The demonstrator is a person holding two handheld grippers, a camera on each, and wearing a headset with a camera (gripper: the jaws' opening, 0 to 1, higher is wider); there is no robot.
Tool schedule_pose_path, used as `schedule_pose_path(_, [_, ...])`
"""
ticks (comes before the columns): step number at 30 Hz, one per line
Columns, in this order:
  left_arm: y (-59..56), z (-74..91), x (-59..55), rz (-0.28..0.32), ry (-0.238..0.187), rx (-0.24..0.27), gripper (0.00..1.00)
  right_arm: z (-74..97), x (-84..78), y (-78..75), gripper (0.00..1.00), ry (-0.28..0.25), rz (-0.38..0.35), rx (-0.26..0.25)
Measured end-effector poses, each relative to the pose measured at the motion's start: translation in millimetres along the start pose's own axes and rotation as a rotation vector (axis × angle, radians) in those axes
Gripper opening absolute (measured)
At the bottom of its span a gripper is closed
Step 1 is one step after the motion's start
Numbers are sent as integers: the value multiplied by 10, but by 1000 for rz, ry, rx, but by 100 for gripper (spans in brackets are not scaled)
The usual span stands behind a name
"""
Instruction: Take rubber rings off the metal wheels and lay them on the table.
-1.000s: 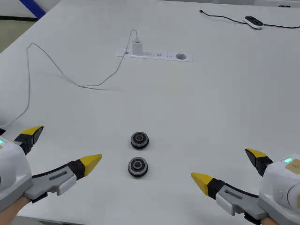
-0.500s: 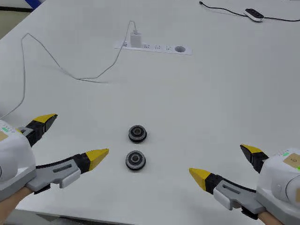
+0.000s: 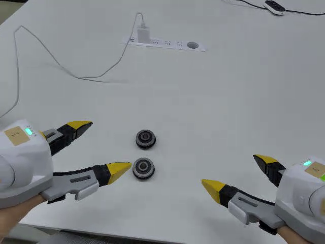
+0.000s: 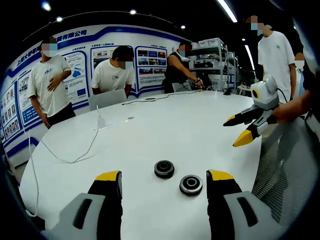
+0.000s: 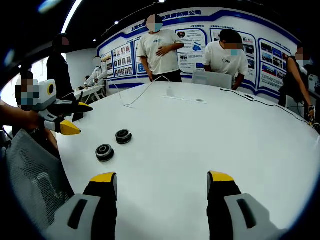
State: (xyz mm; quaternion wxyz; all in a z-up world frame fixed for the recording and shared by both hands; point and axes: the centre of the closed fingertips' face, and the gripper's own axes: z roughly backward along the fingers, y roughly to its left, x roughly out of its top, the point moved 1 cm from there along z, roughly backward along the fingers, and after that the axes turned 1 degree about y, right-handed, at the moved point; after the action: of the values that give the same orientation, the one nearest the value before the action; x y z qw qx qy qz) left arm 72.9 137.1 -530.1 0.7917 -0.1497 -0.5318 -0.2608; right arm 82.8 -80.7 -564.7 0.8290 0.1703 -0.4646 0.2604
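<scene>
Currently, two metal wheels lie flat on the white surface [image 3: 228, 91], close to its near edge and roughly midway along it. The far wheel [image 3: 145, 139] and the near wheel [image 3: 143, 169] sit just beside each other without touching, in a line running from the near edge toward the far edge. Each has a dark rubber ring [image 3: 135, 169] around a grey metal hub, and both rings are on their wheels.

The left gripper [image 3: 100, 146] is held low over the near-left part of the surface. Its jaws are spread wide and hold nothing. The yellow tip nearer the person is just beside the near wheel. The left gripper view shows a gap between that tip and the wheel, and both wheels lie ahead between the two jaws.

The right gripper [image 3: 237, 173] is over the near-right part of the surface, well apart from the wheels. Its jaws are also spread and empty. In the right gripper view the wheels lie ahead and to the left of the jaws, with the left gripper beside them.

A white power strip [image 3: 162, 44] lies toward the far edge with a charger [image 3: 143, 35] plugged into it. A thin white cable [image 3: 56, 63] trails from the charger toward the left edge. A black cable with a small black unit [image 3: 274, 6] lies at the far-right corner. People [image 5: 162, 47] stand beyond the far edge.
</scene>
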Motion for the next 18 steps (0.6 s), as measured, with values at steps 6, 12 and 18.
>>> schedule_pose_path(6, [-171,-117,-47,-30,27,-104,62,-11,-31,19,73,13,-7,10])
schedule_pose_path(12, [-272,-212,-106,-50,51,-165,55,-20,-43,42,72,19,-13,20])
schedule_pose_path(18, [-339,-316,-186,-77,73,-213,46,-25,-57,59,70,24,-18,32])
